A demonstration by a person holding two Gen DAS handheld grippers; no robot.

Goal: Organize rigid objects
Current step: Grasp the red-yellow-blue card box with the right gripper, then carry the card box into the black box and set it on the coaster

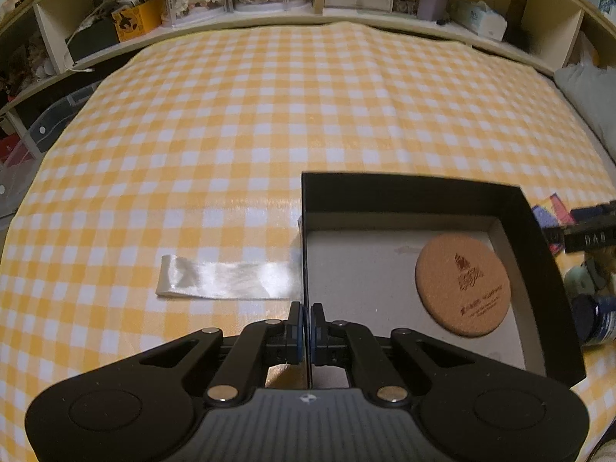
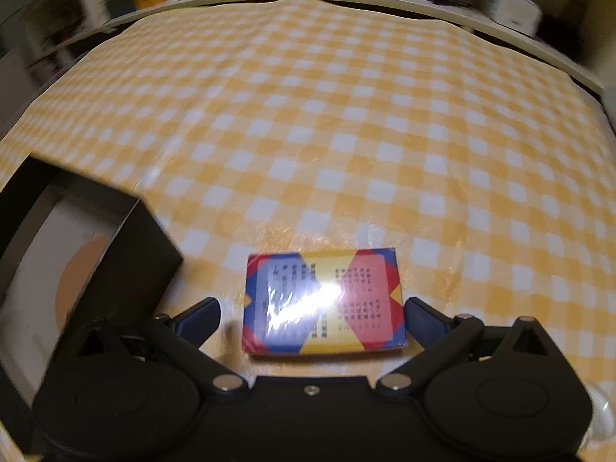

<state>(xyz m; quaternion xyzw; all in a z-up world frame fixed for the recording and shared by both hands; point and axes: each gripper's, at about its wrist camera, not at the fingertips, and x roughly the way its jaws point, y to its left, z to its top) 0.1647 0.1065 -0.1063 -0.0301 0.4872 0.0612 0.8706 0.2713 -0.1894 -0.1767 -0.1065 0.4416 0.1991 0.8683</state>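
Observation:
A black open box [image 1: 539, 254] lies on the yellow checked cloth, with a round cork coaster [image 1: 462, 287] on its grey floor. My left gripper [image 1: 307, 313] is shut on the box's left wall. In the right wrist view a colourful wrapped card pack [image 2: 323, 302] lies flat on the cloth between the fingers [image 2: 200, 313] of my right gripper [image 2: 312, 313], which is open with gaps on both sides. The box [image 2: 127, 246] and the coaster [image 2: 77, 273] show at that view's left. The right gripper [image 1: 589, 231] also shows at the left wrist view's right edge.
A clear plastic strip [image 1: 227, 281] lies on the cloth left of the box. A dark blue jar [image 1: 596, 321] and a pale green item [image 1: 577, 281] sit right of the box. Shelves [image 1: 269, 0] full of boxes run along the far edge.

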